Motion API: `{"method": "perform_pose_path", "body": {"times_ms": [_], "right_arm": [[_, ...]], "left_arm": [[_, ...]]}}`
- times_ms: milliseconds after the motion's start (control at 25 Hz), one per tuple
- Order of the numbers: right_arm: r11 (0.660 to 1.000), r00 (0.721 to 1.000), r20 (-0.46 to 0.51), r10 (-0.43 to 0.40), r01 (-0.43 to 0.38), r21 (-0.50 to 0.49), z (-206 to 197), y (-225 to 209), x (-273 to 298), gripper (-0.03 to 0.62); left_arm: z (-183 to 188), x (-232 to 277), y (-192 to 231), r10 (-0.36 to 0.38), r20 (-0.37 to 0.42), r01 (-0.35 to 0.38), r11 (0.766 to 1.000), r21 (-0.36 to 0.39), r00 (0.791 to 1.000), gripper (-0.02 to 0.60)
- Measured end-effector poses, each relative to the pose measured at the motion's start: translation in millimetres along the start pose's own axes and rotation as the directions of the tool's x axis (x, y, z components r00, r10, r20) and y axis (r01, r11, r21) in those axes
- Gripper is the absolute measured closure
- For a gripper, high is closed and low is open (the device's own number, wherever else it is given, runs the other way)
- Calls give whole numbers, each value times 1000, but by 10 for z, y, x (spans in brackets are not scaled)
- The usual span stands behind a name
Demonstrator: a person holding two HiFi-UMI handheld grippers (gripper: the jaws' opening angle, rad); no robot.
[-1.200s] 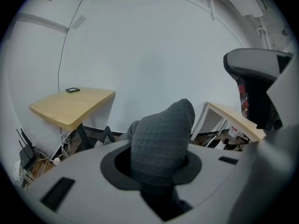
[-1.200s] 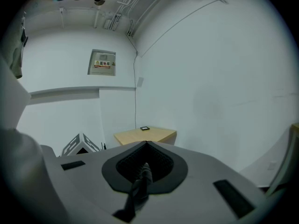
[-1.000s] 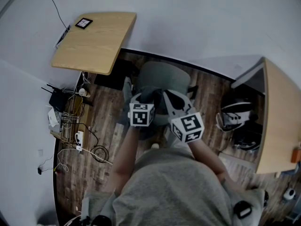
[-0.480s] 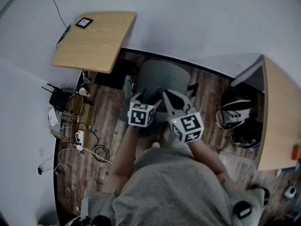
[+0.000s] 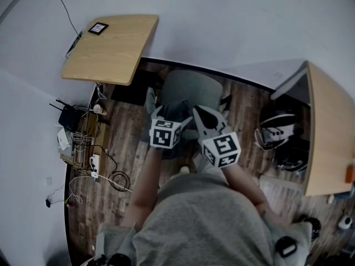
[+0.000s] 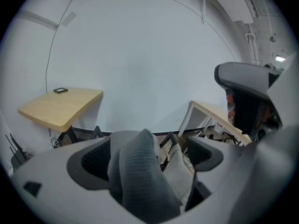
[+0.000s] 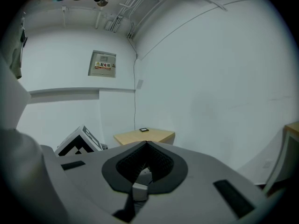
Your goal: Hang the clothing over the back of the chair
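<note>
A dark grey knitted garment (image 6: 140, 176) lies draped in a fold over the chair (image 5: 188, 88) back, seen from above as a dark bundle (image 5: 176, 111). My left gripper (image 6: 147, 155) straddles this fold. Its jaws are opening wide and the pads (image 6: 91, 160) stand clear of the cloth on both sides. From the head view the left gripper (image 5: 165, 112) sits just left of my right gripper (image 5: 198, 111), both over the chair back. My right gripper (image 7: 146, 144) has its jaw tips together and no cloth shows between them.
A light wooden table (image 5: 111, 49) with a small black device (image 5: 99, 27) stands at the far left by the wall. Another wooden desk (image 5: 330, 132) is at the right, with dark gear (image 5: 277, 140) beside it. Cables and a router (image 5: 75, 121) lie on the floor at the left.
Both grippers have shifted only slightly over the chair back. The garment stays draped where it was.
</note>
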State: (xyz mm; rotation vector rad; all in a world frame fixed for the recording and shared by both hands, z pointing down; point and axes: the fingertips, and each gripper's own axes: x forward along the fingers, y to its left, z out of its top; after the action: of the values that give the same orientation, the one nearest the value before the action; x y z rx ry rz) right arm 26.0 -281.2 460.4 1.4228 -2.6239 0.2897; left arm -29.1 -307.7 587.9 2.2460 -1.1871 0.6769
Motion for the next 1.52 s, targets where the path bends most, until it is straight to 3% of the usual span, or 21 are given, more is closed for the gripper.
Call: {"method": "perform_pose_path", "body": {"times_ms": [240,560,760,1080,1400,1520], "right_arm": [[1000,1000,12,-5,5,-7,38,94,-74,595],[1000,1000,17,-26,26,6,-36,211,-228,595],[999,999,25,-37,37,3,-37,273,-308,595],[999,998,23,-50,50,5,-105,351,-400,595],[999,998,34,-48,48,0,-96,438,-468,595],[998,998,29,-60,60,10,-137,430,-498,595]], "left_arm": [[52,-159,-44,-15,41,16,999,-32,999,83],[-19,-400,-108,9,76,-8,1000,-8,997,84],[-22,-636,-204,-5,117,8,1000,-30,993,98],[60,-1004,-359,32,211,-34,999,7,977,199],[24,-1204,-355,96,253,-103,994,16,963,356],[25,-1263,-328,125,278,-131,991,4,952,451]]}}
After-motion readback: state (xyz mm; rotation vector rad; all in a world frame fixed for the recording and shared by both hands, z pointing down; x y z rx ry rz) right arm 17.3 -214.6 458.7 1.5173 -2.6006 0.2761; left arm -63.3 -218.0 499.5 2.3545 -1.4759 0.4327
